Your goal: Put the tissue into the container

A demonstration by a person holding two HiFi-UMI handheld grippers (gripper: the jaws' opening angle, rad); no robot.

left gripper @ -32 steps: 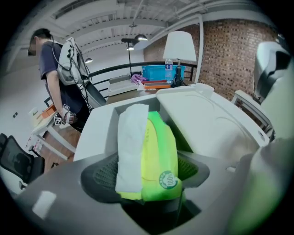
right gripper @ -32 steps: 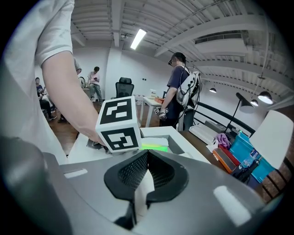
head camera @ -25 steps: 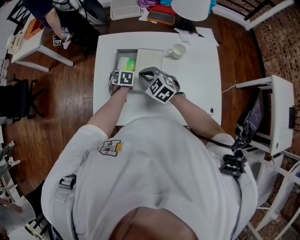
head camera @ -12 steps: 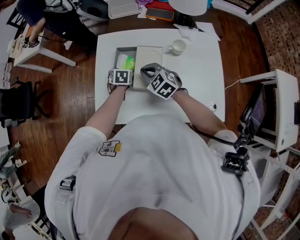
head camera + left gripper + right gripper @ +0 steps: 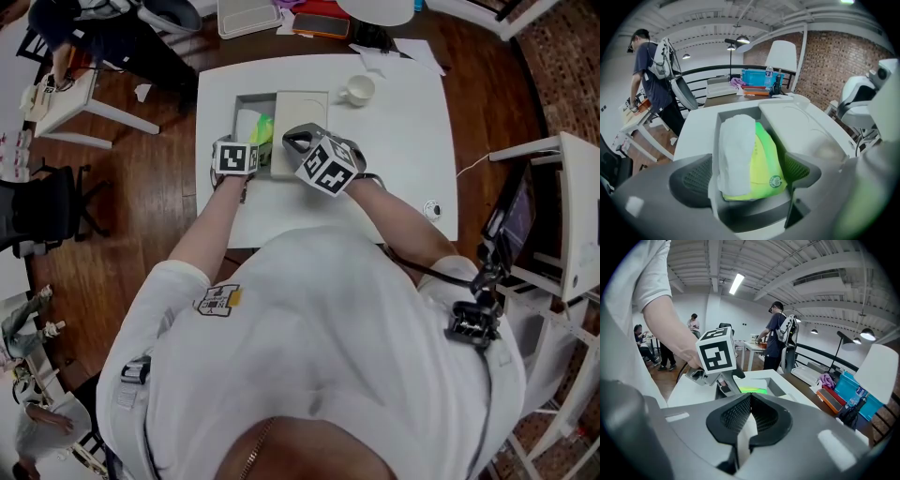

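A pack of tissues (image 5: 255, 127), white on one side and bright green on the other, lies in the open half of a grey container (image 5: 253, 97) on the white table (image 5: 403, 159). The container's pale lid (image 5: 302, 108) covers its right half. In the left gripper view the pack (image 5: 745, 154) sits low in the container (image 5: 740, 112). My left gripper (image 5: 749, 161) straddles its near end with jaws opening and pads clear of it. My right gripper (image 5: 286, 142) hovers over the lid, pointing left. Its tips (image 5: 748, 399) meet, holding nothing that I can see.
A white cup (image 5: 358, 90) stands behind the lid. Papers, a tray and books lie at the table's far edge (image 5: 319, 23). A small round device (image 5: 432, 209) sits near the right edge. A person (image 5: 651, 70) stands at a side table to the left.
My left gripper has drifted slightly left and nearer along the container's near end. The right gripper has stayed over the lid. The tissue pack rests in the container throughout.
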